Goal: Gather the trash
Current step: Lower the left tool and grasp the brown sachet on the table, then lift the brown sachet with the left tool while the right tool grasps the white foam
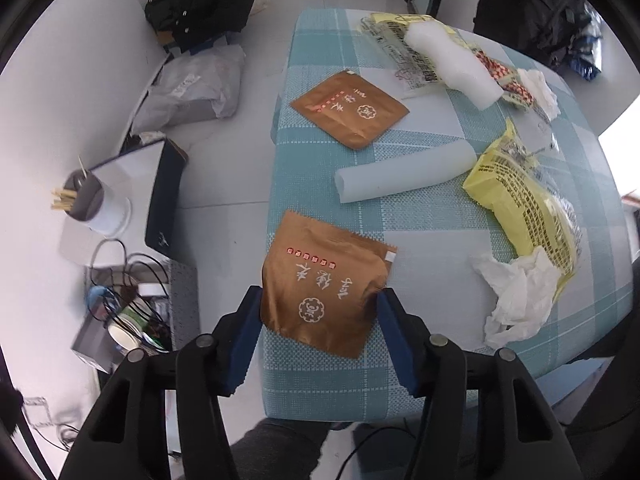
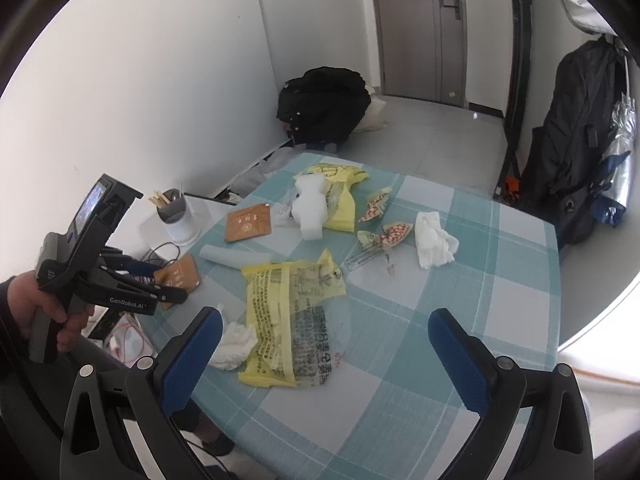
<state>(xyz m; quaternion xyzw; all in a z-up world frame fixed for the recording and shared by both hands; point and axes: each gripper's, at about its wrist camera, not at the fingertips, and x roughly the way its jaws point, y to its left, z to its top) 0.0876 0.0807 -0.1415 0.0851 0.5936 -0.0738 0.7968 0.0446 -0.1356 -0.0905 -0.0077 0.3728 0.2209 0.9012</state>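
Note:
A brown foil pouch lies at the near left edge of the checked table. My left gripper is open, its blue pads on either side of the pouch's near end; it also shows in the right wrist view at that pouch. A second brown pouch lies farther back. A yellow printed bag and a crumpled tissue lie in front of my right gripper, which is open and empty above the table.
A white rolled sheet, white foam, another yellow bag, red-patterned wrappers and a second tissue lie on the table. A cup of sticks, cables and black bags stand on the floor left.

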